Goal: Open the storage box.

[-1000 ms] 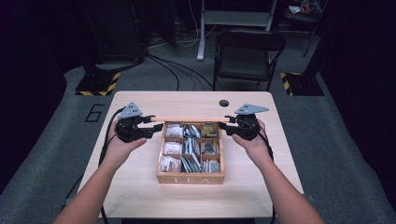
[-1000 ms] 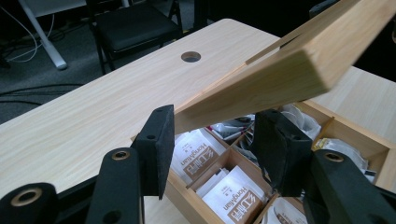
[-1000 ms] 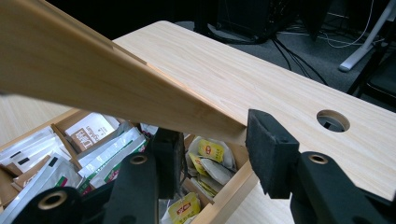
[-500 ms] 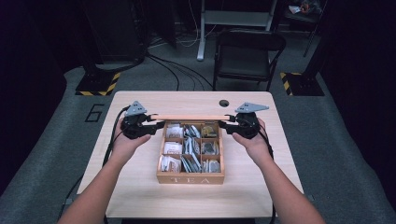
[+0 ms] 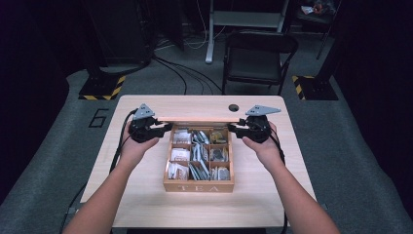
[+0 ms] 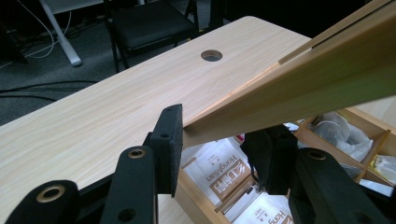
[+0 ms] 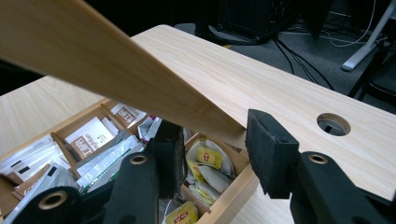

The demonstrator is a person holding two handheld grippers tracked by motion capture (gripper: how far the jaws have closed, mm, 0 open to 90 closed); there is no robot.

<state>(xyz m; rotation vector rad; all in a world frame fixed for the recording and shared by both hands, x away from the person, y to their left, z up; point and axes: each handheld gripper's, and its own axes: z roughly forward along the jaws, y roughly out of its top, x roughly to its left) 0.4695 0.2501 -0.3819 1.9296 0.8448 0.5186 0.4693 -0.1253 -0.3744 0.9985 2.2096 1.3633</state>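
A wooden tea box (image 5: 198,184) sits on the counter (image 5: 146,204) roughly midway between its left and right edges, its front wall lettered "TEA" facing the near edge and its compartments packed with tea bags (image 5: 197,156) and sachets. The box's lid (image 5: 199,119) is raised along the back of the box, a thin strip in the high view running parallel to the counter's far edge. The left gripper (image 5: 165,129) is at the lid's left end; its jaws have just been closing, and in the left gripper view the lid's corner (image 6: 280,93) lies between them, touching the left pad, while contact with the other pad cannot be made out. The right gripper (image 5: 233,129) is at the lid's right end, its jaws partly open with the lid's corner (image 7: 140,79) between them; in the right gripper view the edge meets the right pad, but whether both pads press on the wood I cannot tell. A round cable hole (image 5: 234,107) lies near the counter's far edge, behind the lid, toward the right.
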